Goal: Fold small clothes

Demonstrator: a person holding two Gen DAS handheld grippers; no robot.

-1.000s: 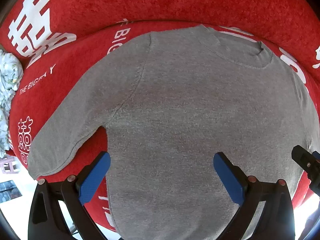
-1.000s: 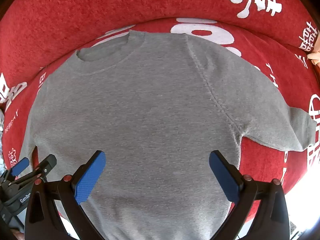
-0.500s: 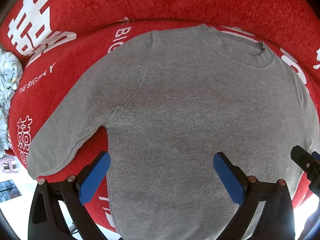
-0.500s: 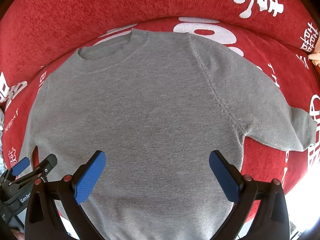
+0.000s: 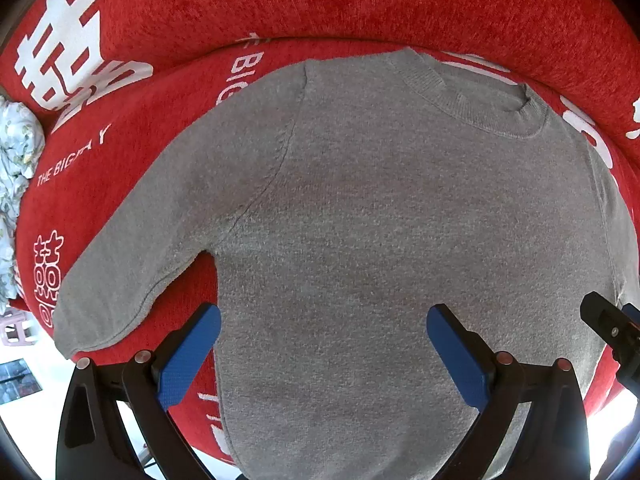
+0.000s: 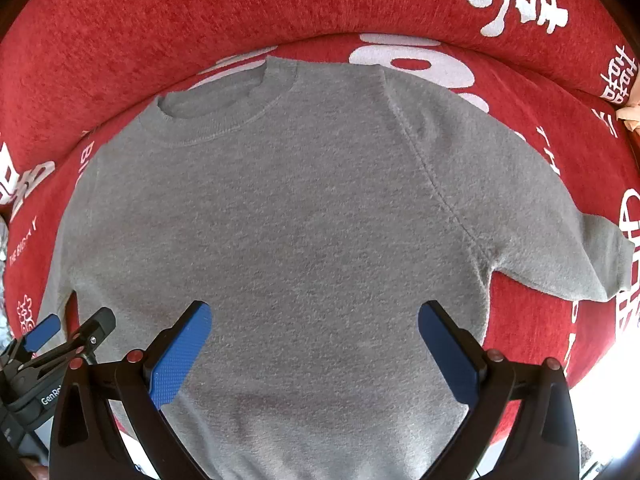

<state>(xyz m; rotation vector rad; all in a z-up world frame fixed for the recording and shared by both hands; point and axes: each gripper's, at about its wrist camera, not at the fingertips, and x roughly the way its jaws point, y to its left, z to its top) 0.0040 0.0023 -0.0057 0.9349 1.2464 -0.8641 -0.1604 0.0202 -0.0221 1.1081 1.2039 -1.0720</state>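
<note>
I have a grey sweater (image 5: 380, 240) spread flat, front up, on a red sofa seat (image 5: 120, 168) with white lettering, collar (image 6: 224, 120) toward the backrest and hem nearest me. My left hand-held gripper (image 5: 324, 356) hovers over the lower left part of the body with its blue pads (image 5: 188, 360) wide apart, holding nothing. My right hand-held gripper (image 6: 316, 352) is likewise spread wide and empty over the lower middle. Only the left view shows the long left sleeve (image 5: 132, 264) lying out toward the seat edge, plus a floral cloth (image 5: 16, 160) at the far left. Only the right view shows the right sleeve (image 6: 560, 248).
</note>
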